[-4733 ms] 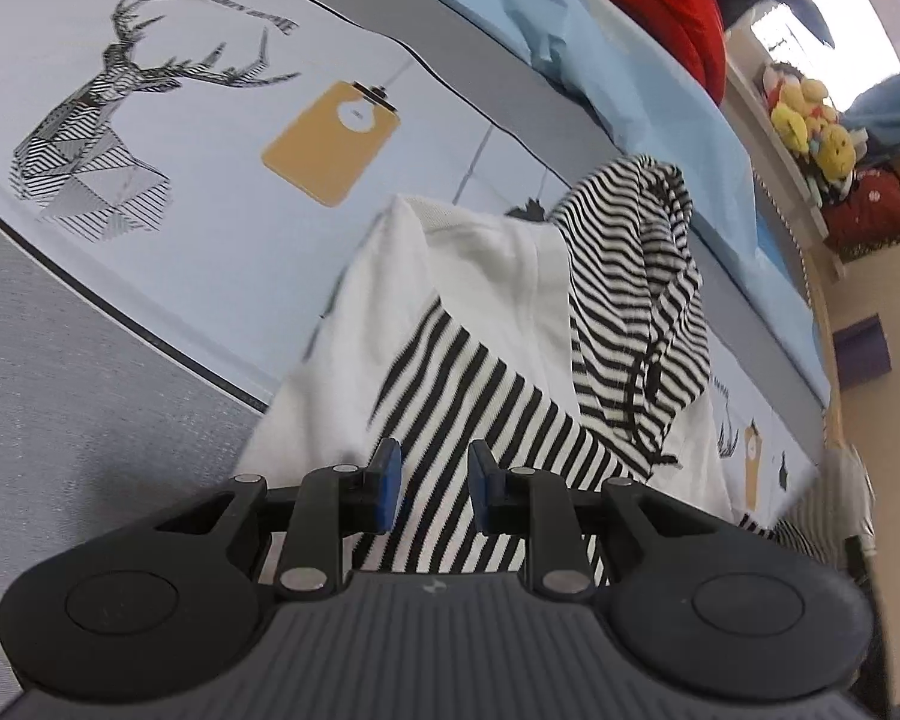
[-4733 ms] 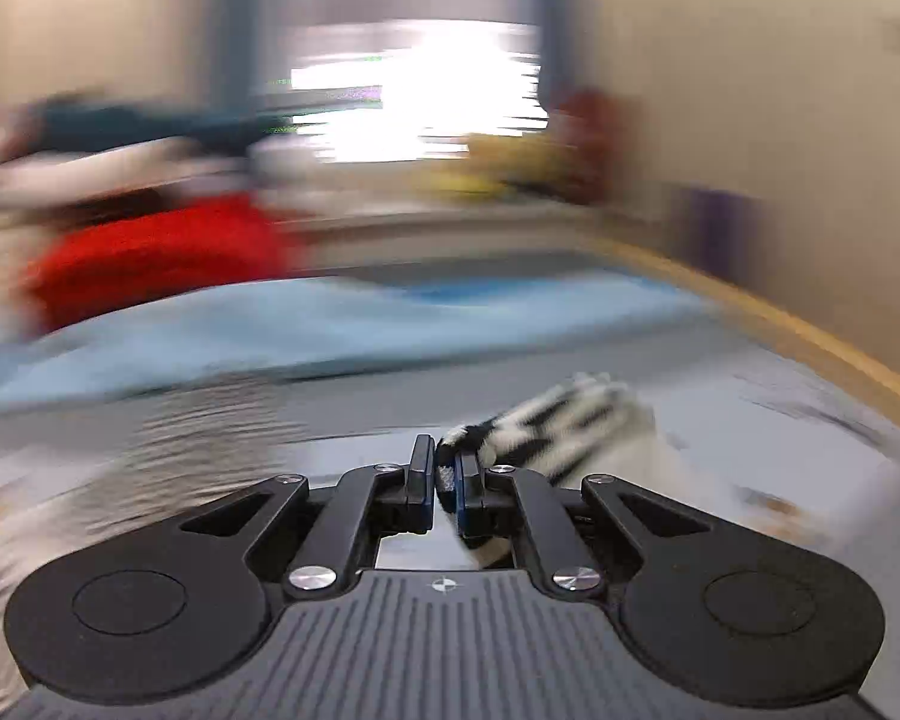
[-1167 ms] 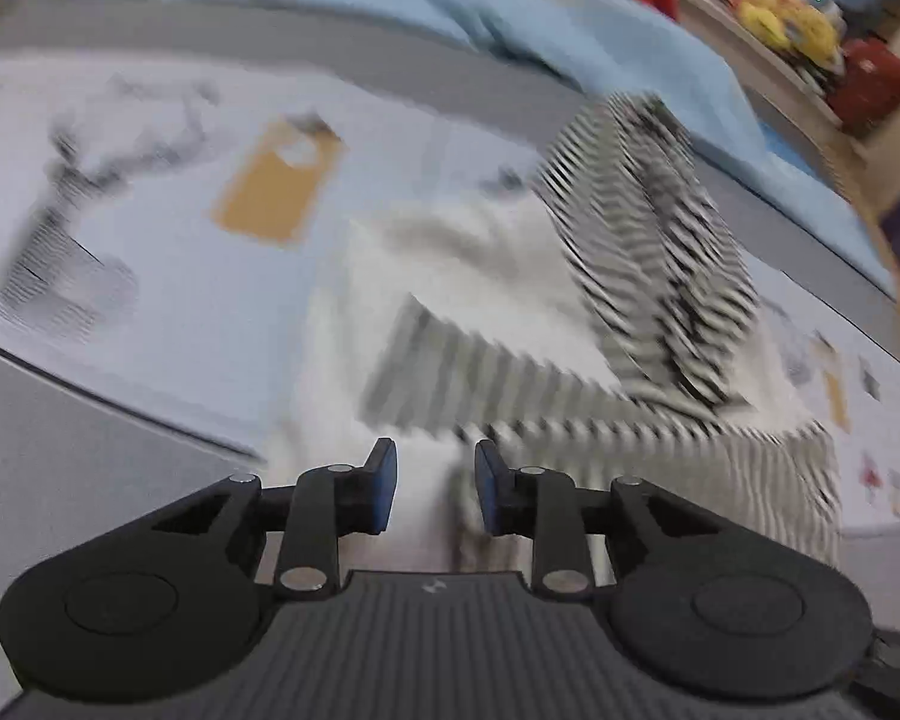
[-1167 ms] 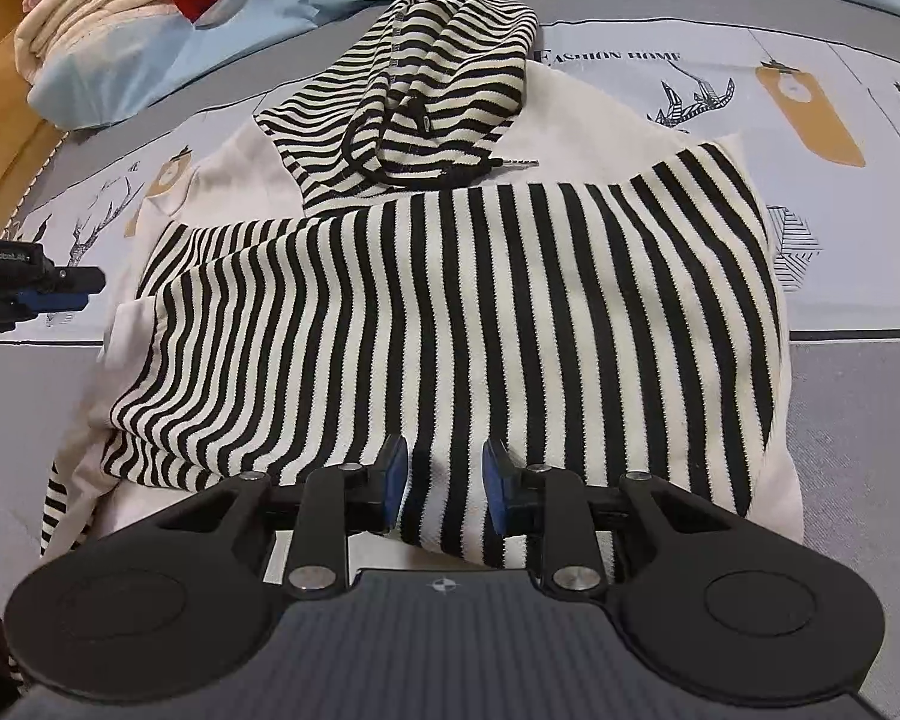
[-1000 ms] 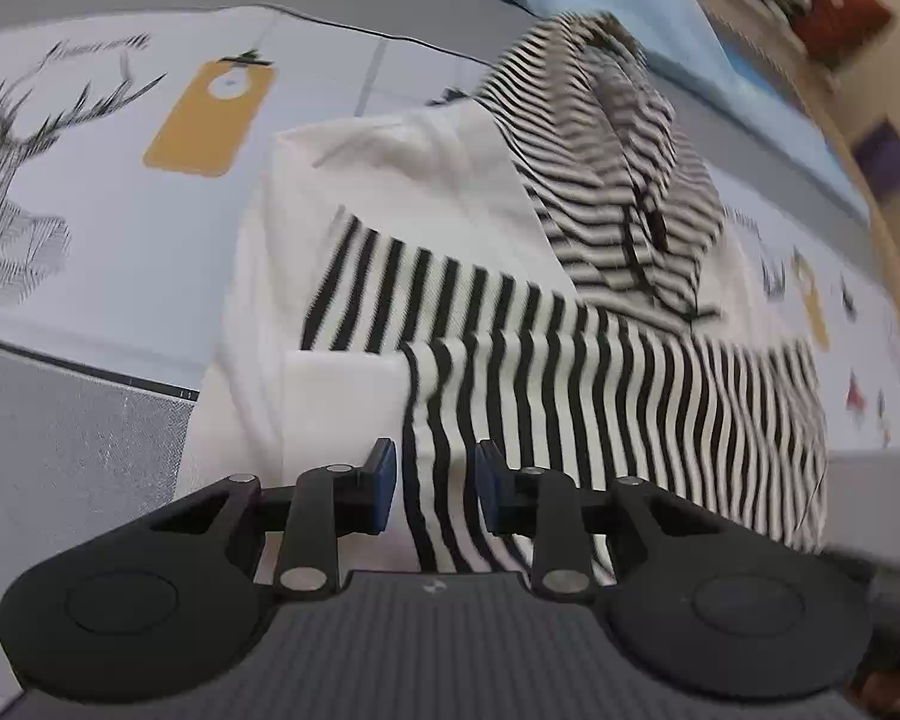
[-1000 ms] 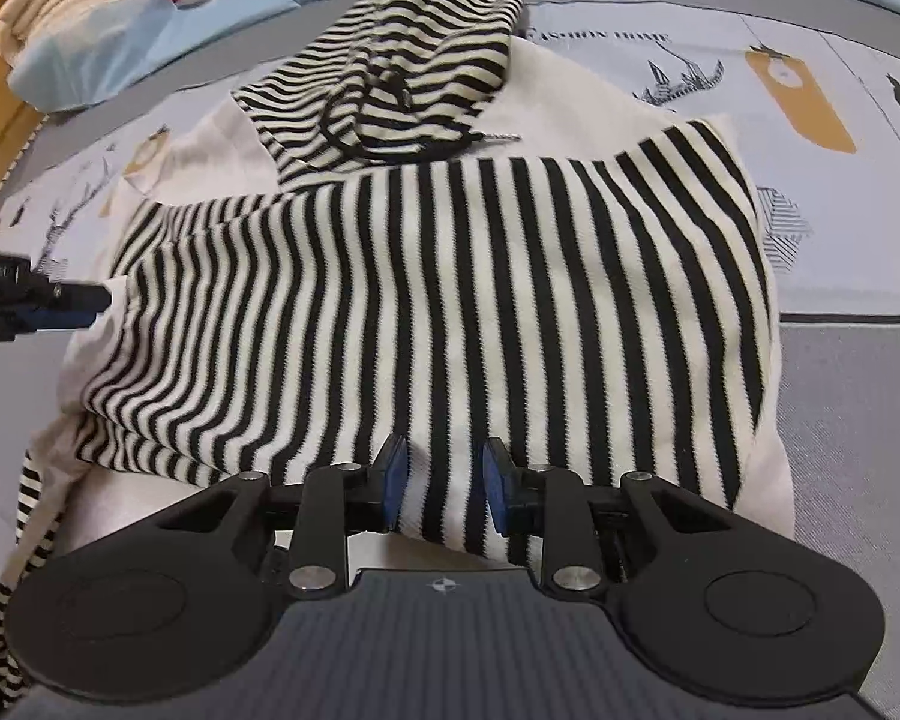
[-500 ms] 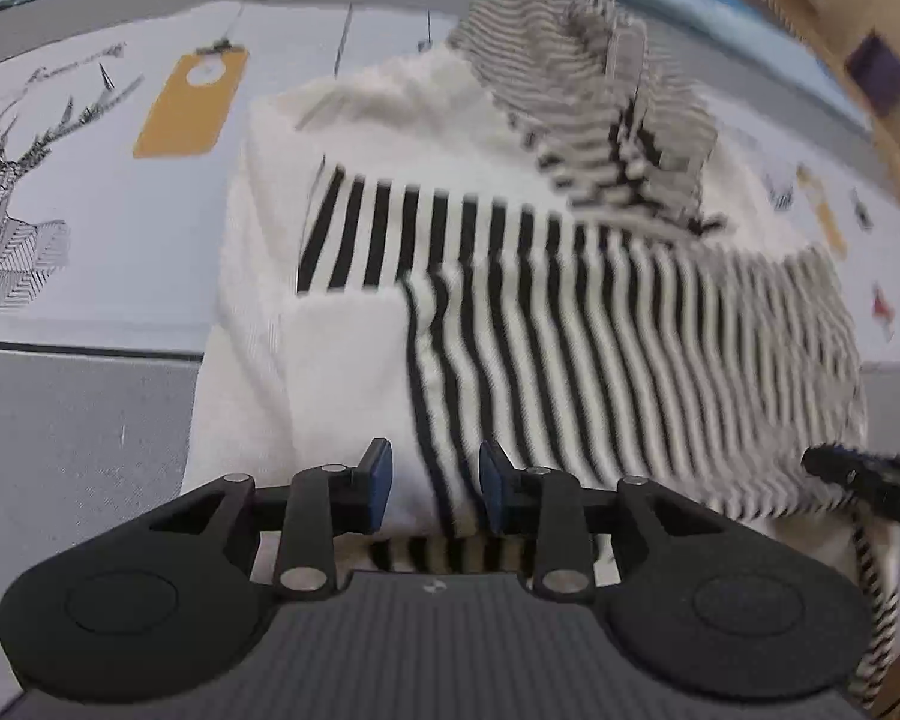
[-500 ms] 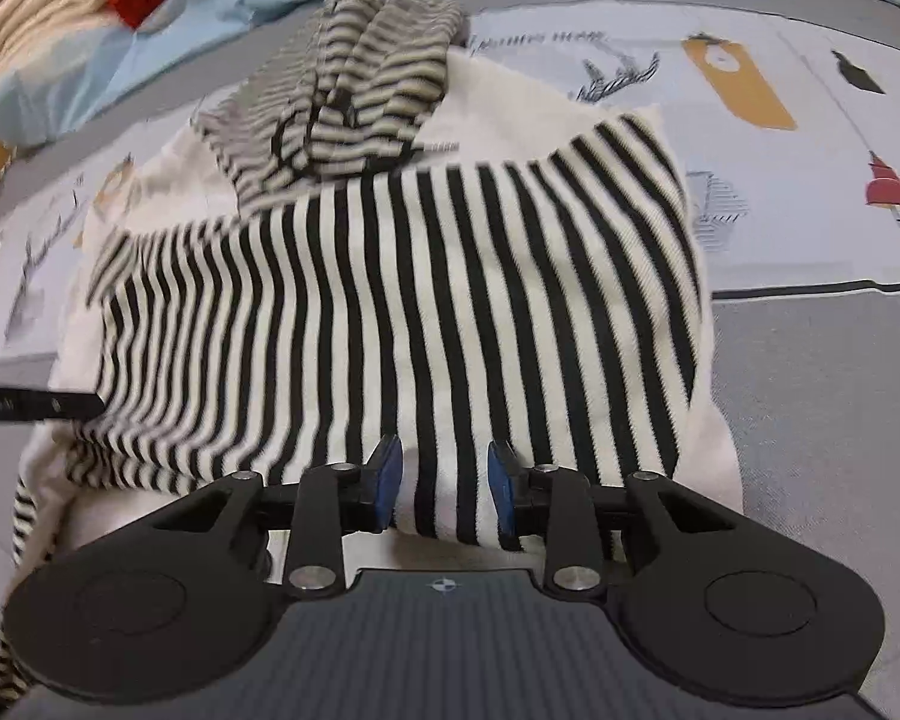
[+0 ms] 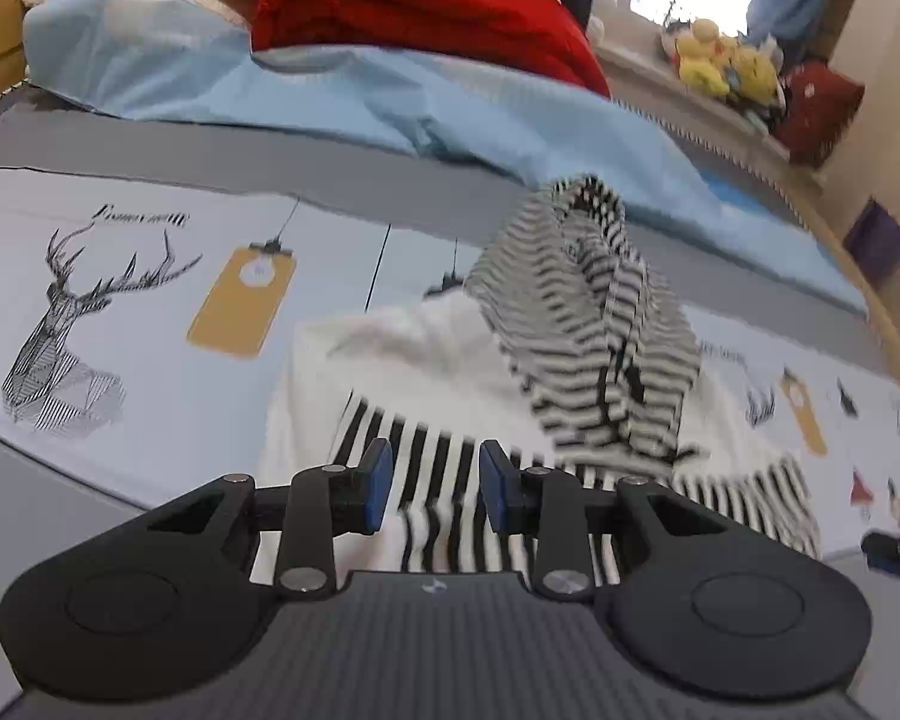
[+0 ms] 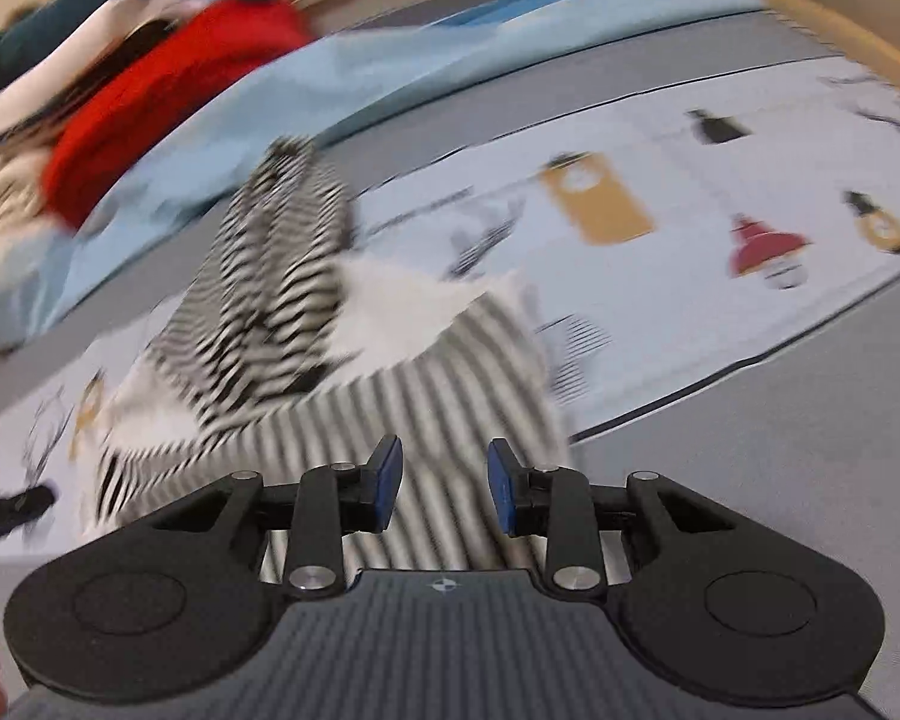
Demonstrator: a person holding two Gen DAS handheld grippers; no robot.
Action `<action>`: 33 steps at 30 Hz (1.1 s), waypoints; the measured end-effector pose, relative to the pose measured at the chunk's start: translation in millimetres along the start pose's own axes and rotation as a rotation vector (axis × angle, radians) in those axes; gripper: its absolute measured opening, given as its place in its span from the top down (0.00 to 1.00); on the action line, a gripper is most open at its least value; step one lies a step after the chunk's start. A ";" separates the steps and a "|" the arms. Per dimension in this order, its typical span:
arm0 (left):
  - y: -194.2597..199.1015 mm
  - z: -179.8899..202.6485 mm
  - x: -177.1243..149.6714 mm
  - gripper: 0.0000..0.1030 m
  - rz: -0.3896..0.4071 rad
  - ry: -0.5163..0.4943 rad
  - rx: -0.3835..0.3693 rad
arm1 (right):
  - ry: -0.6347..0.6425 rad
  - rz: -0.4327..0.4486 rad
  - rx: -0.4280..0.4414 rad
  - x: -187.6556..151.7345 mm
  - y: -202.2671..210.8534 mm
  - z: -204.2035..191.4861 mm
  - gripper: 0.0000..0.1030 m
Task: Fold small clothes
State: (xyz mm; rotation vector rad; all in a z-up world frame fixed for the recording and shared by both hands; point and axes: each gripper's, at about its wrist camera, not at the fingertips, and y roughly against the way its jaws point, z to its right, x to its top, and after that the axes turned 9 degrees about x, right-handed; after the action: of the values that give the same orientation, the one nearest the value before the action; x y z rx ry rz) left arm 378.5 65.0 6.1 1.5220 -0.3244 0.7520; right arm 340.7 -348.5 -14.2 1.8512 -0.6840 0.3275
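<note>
Hoodie lies flat mid-frame on the bed for folding, both grippers open and empty above its striped hem.

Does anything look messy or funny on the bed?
A little. The striped hood on the hoodie is bunched up in a lump, not flat, with its black drawstring dangling loose. Nothing looks torn or spilled.
</note>
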 end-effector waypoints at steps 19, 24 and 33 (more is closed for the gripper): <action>-233.3 103.2 168.1 0.76 -0.010 -0.012 -0.075 | -0.224 0.073 -0.015 25.5 -1.0 42.0 0.68; -287.8 125.5 177.3 0.64 -0.067 -0.024 -0.051 | -0.258 0.049 -0.010 27.5 -11.0 44.4 0.68; -246.9 141.9 169.1 0.99 0.052 -0.175 -0.067 | -0.261 0.040 -0.018 28.5 -11.0 46.2 0.68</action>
State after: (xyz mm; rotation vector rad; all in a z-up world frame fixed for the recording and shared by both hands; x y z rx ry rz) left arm 693.5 -2.8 -70.1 1.5239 -0.5166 0.6441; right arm 365.6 -396.8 -25.2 1.8830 -0.8998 0.1052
